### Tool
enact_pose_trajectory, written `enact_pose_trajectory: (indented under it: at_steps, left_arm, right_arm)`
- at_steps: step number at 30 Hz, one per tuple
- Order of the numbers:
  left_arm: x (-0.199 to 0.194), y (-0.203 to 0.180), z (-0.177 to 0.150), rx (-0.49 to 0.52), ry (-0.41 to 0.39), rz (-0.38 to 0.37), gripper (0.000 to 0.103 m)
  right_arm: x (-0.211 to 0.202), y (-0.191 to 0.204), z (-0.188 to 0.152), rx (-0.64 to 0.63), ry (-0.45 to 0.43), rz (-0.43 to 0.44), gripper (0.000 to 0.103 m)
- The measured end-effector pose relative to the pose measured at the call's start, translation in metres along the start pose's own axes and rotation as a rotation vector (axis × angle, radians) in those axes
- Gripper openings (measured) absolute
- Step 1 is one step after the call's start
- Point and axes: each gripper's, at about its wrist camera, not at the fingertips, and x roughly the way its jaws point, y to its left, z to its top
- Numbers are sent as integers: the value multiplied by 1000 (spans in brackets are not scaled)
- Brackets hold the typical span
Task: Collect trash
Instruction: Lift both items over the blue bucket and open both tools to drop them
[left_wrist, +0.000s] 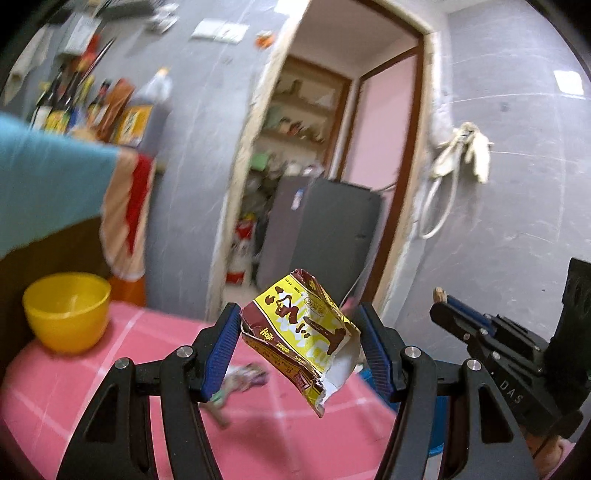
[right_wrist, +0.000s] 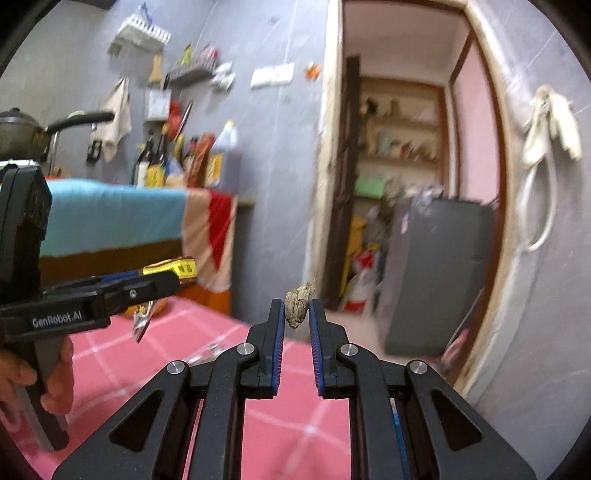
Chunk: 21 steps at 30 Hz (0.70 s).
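In the left wrist view my left gripper (left_wrist: 299, 332) is shut on a torn yellow and brown snack wrapper (left_wrist: 306, 339), held in the air above the pink checked tablecloth (left_wrist: 92, 398). Its blue pads (left_wrist: 221, 350) stand wide, pressed on the wrapper's sides. My right gripper (right_wrist: 297, 310) is shut on a small crumpled brown lump (right_wrist: 297, 304), also lifted above the table. Each gripper shows in the other's view: the right gripper (left_wrist: 443, 301) to the right, the left gripper (right_wrist: 162, 282) to the left with the wrapper (right_wrist: 177, 267).
A yellow bowl (left_wrist: 66, 310) stands at the table's far left. Another crumpled wrapper (left_wrist: 243, 376) lies on the cloth below the left gripper. A hand (right_wrist: 55, 387) grips the left handle. Behind are a cloth-draped counter (right_wrist: 110, 218) with bottles and a doorway with a grey cabinet (right_wrist: 436, 277).
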Motion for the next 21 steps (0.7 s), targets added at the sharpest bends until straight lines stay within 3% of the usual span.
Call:
enact_pose_trajectory:
  at_steps: [9,16,21]
  left_arm:
    - [19,-69,-1,94,-44,-102,58]
    - [53,-116,-17,141,22,-172,58]
    - [86,-138,-32,136,113,-202,59]
  right_arm:
    - [-47,-46,1,6,-91,-153,12]
    - [-63,-92,-25,73,-43,-245,12]
    - [-64,-113,-50,111,17,-276,12]
